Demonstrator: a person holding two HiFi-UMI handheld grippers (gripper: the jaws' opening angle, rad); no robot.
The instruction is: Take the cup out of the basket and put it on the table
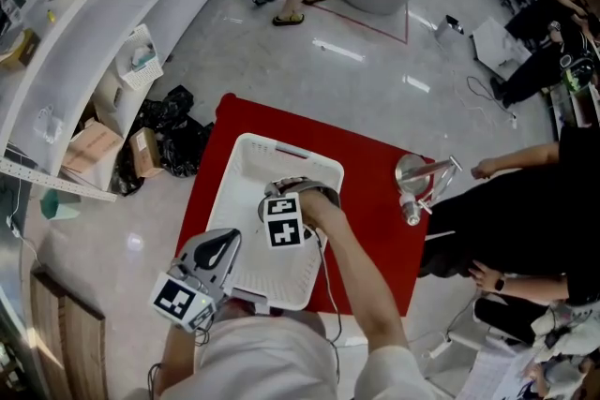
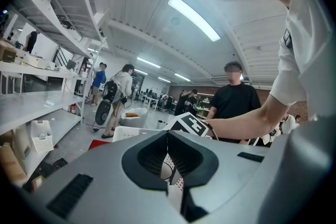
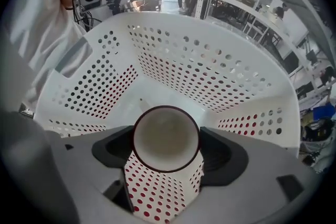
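Note:
A white cup with red dots and a dark rim (image 3: 166, 136) is held between the jaws of my right gripper (image 3: 166, 148), its mouth facing the camera. That gripper is shut on it, low inside the white perforated basket (image 3: 210, 60). In the head view the basket (image 1: 246, 148) stands on the red table (image 1: 375, 178), and the right gripper (image 1: 295, 192) reaches into its middle; the cup is hidden under the gripper there. My left gripper (image 1: 225, 244) hovers at the basket's near left corner, shut and empty; its own view shows its jaws (image 2: 168, 157) together.
A shiny metal vessel (image 1: 415, 175) sits at the table's right edge, beside a seated person's hand (image 1: 483, 170). Black bags (image 1: 173, 131) and boxes lie on the floor to the left, under white shelves (image 1: 84, 23). A person in black (image 2: 234, 102) stands across the table.

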